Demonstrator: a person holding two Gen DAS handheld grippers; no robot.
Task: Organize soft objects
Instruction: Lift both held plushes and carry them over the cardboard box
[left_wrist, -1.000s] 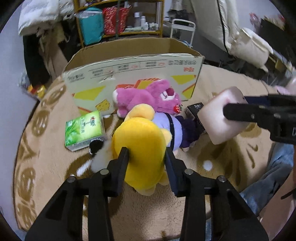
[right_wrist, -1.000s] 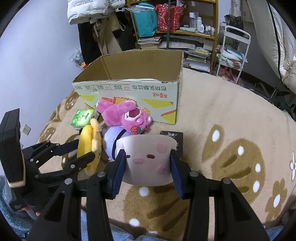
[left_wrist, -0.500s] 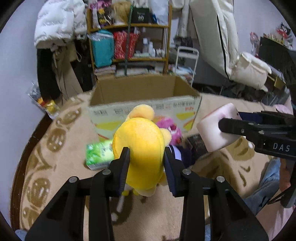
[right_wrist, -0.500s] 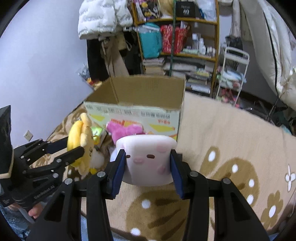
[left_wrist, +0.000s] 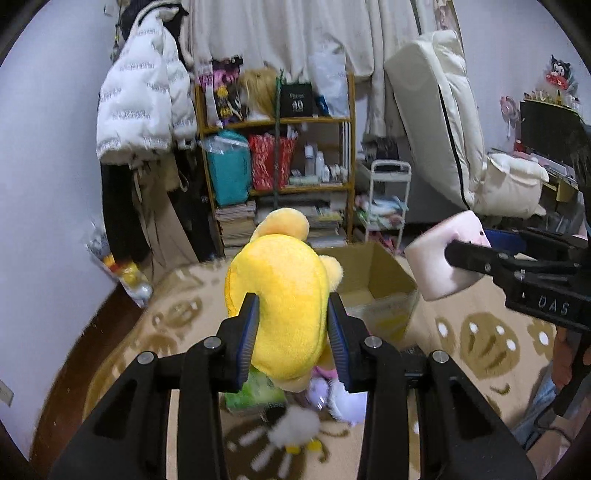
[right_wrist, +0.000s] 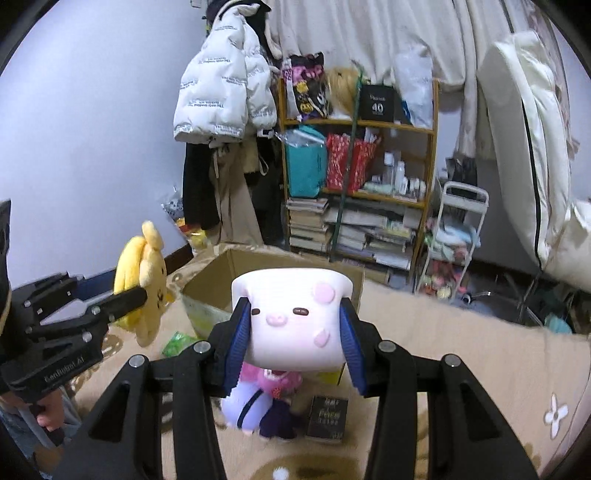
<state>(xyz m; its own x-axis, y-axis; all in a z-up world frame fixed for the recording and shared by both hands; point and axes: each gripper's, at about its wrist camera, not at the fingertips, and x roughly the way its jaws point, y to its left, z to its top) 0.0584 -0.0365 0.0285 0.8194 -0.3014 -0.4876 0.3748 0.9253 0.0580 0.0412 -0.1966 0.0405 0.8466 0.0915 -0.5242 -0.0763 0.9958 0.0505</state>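
The open cardboard box (right_wrist: 291, 280) on the patterned rug (right_wrist: 461, 347) looks empty as far as its visible inside shows, so by that judgement no soft toy has been stored yet. Two are in the air near its opening: the left gripper (left_wrist: 291, 332) has its jaws pressed into a yellow plush (left_wrist: 284, 295), and the right gripper (right_wrist: 293, 343) clamps a white pig cushion (right_wrist: 291, 317). Left on the rug before the box lie a pink plush (right_wrist: 280, 380), a lilac plush (right_wrist: 247, 406), a green tissue pack (right_wrist: 177, 341) and a small black box (right_wrist: 327, 417).
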